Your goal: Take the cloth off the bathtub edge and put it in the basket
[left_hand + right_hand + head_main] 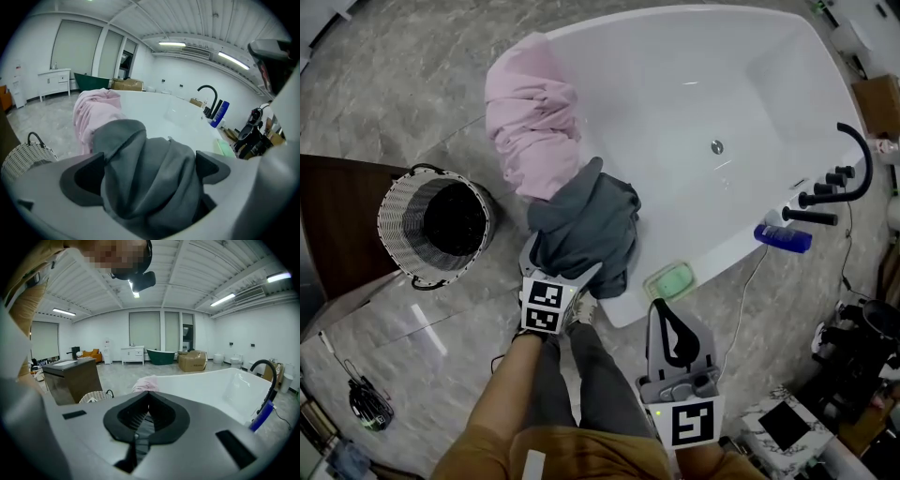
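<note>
A grey cloth [591, 225] lies bunched over the near edge of the white bathtub [694, 84], beside a pink cloth [532, 122] heaped on the same rim. My left gripper [561, 264] is at the grey cloth's lower edge, jaws spread wide. In the left gripper view the grey cloth [150, 178] fills the gap between the two dark pads [79, 180], which stand far apart. The round wicker basket [389, 220] stands on the floor to the left, dark inside. My right gripper [673, 328] hangs lower right, jaws together with nothing in them.
A green soap dish [670, 279] sits on the tub rim near the right gripper. A blue bottle [783, 236] and black tap [848, 178] are at the tub's right end. A dark cabinet [333, 220] stands left of the basket. The person's legs are below.
</note>
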A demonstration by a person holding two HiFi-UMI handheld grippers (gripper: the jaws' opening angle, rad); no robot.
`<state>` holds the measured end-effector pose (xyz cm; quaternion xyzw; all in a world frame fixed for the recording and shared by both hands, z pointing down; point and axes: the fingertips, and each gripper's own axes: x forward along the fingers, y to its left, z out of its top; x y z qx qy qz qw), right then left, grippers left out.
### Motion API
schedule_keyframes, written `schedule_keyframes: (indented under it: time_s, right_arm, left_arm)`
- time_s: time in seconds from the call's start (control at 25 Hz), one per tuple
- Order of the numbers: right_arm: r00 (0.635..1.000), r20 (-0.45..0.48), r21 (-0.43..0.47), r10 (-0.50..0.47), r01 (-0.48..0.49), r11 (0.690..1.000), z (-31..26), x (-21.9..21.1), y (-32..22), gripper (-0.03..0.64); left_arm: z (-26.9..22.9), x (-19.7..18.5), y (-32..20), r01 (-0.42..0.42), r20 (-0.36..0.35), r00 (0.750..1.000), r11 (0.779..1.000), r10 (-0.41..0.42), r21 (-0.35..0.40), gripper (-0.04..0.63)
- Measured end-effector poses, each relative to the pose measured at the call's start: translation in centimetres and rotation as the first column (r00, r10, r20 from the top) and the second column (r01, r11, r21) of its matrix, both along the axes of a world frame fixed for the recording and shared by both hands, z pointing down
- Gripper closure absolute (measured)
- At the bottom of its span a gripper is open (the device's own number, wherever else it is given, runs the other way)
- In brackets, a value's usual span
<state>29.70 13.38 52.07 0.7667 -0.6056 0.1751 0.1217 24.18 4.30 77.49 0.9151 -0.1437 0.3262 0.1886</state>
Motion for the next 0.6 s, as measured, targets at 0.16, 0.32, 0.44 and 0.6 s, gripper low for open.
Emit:
schedule_keyframes:
  time_s: [0.16,0.32,0.44,0.6]
  right_arm:
    - [1.000,0.015,-0.014,-0.012,0.012,1.000,1.3,0.0,-0.2,0.612]
    - [1.000,0.019,-0.016,-0.009,0.009,1.000,2.0,1.0,-0.4,0.612]
    - [1.000,0.022,-0.024,-0.004,0.004,1.000,2.4,1.8,-0.3,0.612]
    - [1.000,0.026,-0.018,-0.006,0.007,1.000,2.8,2.3,-0.4,0.612]
  left_arm:
    - [2.6,0.1,-0.3,0.069,0.011,0.998,0.992,-0.069,-0.110,0.003]
    - [4.7,1.1,0.1,0.120,-0.015,0.992,0.957,-0.129,-0.264,0.003]
    - [5.5,1.9,0.8,0.103,-0.036,0.992,0.932,-0.123,-0.348,0.006]
    - [4.4,1.8,1.2,0.117,-0.035,0.990,0.941,-0.135,-0.317,0.132]
